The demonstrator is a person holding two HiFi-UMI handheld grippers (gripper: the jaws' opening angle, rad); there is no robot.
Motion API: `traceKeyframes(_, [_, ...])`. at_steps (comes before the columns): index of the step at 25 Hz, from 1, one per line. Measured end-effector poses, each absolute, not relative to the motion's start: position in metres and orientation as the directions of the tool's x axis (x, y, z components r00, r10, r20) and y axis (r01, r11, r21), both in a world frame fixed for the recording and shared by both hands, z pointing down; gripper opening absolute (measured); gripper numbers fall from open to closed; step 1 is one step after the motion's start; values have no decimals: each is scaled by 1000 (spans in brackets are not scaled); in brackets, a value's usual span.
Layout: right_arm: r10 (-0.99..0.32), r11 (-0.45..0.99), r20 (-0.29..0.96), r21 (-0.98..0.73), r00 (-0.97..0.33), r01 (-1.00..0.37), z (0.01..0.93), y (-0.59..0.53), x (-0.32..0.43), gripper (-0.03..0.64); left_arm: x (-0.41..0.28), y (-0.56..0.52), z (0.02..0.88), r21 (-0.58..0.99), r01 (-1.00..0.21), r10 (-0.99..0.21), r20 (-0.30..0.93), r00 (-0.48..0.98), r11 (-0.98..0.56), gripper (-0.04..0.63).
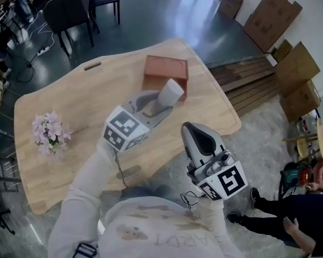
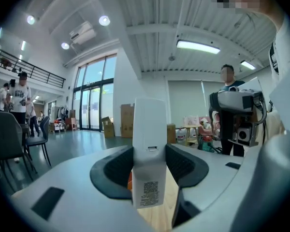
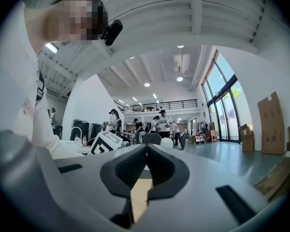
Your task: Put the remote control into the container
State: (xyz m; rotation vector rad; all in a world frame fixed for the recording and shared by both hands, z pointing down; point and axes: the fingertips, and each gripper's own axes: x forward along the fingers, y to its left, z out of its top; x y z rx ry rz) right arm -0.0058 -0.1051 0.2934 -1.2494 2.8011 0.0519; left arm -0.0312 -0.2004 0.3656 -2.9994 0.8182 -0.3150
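My left gripper (image 1: pixel 160 102) is shut on a white remote control (image 1: pixel 170 93) and holds it upright, raised over the wooden table (image 1: pixel 59 112). The remote stands just in front of the brown box container (image 1: pixel 166 71), which sits on the table's far side. In the left gripper view the remote (image 2: pixel 148 151) fills the gap between the dark pads (image 2: pixel 115 170), its back with a label facing the camera. My right gripper (image 1: pixel 198 138) hangs near the table's front edge, jaws closed with nothing between them (image 3: pixel 146 170).
A bunch of pale pink flowers (image 1: pixel 49 133) lies on the table's left side. Dark chairs (image 1: pixel 70 9) stand beyond the table. Cardboard boxes (image 1: pixel 290 63) and wooden planks (image 1: pixel 247 79) are at the right. A person (image 1: pixel 290 208) sits on the floor at the lower right.
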Motion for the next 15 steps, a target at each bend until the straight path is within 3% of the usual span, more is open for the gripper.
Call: traceKeyframes(15, [-732,680,-63,-20,-678,-733,300,-163,29,18,-2,-287,420,-133,-511,-521,371,769,-849,216])
